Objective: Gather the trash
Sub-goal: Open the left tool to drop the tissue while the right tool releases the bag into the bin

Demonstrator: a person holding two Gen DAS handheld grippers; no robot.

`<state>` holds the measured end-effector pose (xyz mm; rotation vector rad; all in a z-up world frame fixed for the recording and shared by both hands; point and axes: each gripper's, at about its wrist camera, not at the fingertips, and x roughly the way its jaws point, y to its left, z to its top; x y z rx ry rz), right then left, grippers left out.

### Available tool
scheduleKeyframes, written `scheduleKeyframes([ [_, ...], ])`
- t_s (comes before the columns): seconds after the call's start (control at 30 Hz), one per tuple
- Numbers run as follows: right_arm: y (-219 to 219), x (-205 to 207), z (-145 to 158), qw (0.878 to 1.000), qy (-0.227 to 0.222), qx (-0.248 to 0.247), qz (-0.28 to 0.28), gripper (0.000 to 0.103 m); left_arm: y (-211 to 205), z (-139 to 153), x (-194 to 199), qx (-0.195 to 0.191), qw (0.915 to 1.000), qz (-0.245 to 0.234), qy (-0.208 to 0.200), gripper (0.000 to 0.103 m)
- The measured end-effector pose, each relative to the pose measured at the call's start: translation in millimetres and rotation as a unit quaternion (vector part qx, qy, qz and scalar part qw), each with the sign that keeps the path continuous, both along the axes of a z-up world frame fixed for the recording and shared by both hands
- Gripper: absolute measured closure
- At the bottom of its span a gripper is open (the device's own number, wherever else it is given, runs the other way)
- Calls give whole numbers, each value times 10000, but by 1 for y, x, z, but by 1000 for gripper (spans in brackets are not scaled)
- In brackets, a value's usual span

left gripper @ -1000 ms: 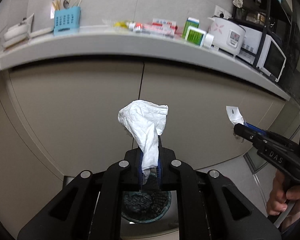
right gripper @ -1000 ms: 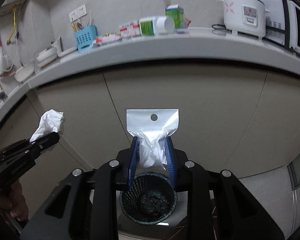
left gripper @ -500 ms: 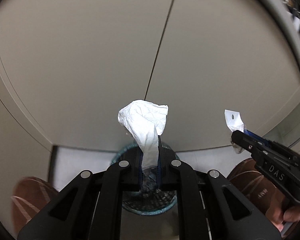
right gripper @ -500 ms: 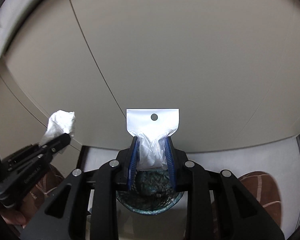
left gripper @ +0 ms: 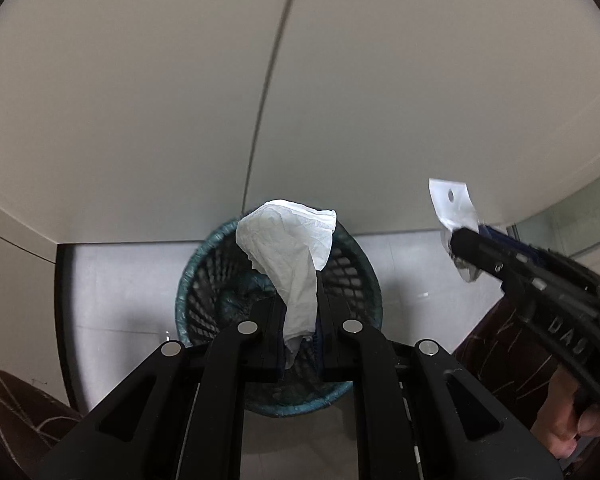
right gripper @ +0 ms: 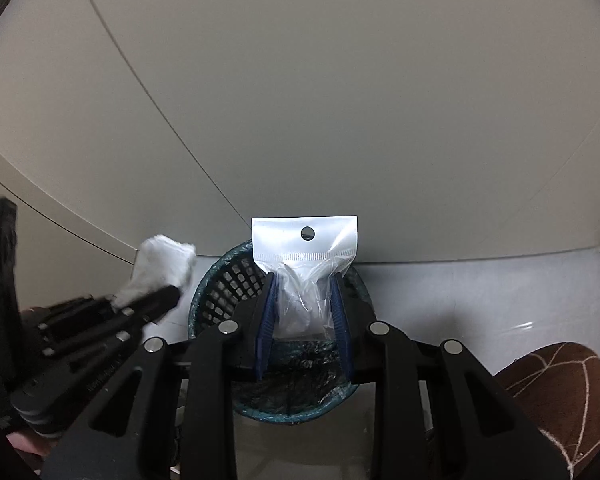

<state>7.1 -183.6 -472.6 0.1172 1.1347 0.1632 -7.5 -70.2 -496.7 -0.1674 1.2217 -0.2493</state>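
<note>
Trash rides in both your grippers: left gripper (left gripper: 300,316) pinches a crumpled tissue (left gripper: 290,256), right gripper (right gripper: 305,312) clamps a clear plastic pouch (right gripper: 304,264). Directly below and ahead of both jaws sits the mesh wastebasket (left gripper: 204,276), so release straight down.

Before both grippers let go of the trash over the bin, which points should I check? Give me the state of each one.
1. Left gripper grips the crumpled tissue: ok.
2. Right gripper grips the clear plastic bag: ok.
3. Mesh trash bin lies below the tissue: ok.
4. Bin lies below the bag, in the right wrist view: ok.
5. Bin has room left: ok, only some dark trash at the bottom.
6. Trash low enough to fall inside: cannot tell.
</note>
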Motion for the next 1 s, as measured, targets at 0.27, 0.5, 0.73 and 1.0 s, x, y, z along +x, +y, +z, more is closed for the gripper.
scheduleKeyframes([
  [0.27,-2,1,-4,10000,69,56,-24,77,1,-3,4,-46,10000,-41,55,68],
  [0.5,-11,-1,-4,9999,80,65,-77,77,5,-10,4,21,10000,6,69,48],
  [0.73,-1,2,-9,9996,151,126,205,76,21,-6,3,399,9984,384,-109,18],
  [1.0,20,10,-24,9976,279,157,614,75,38,13,-2,733,9957,492,-294,6],
])
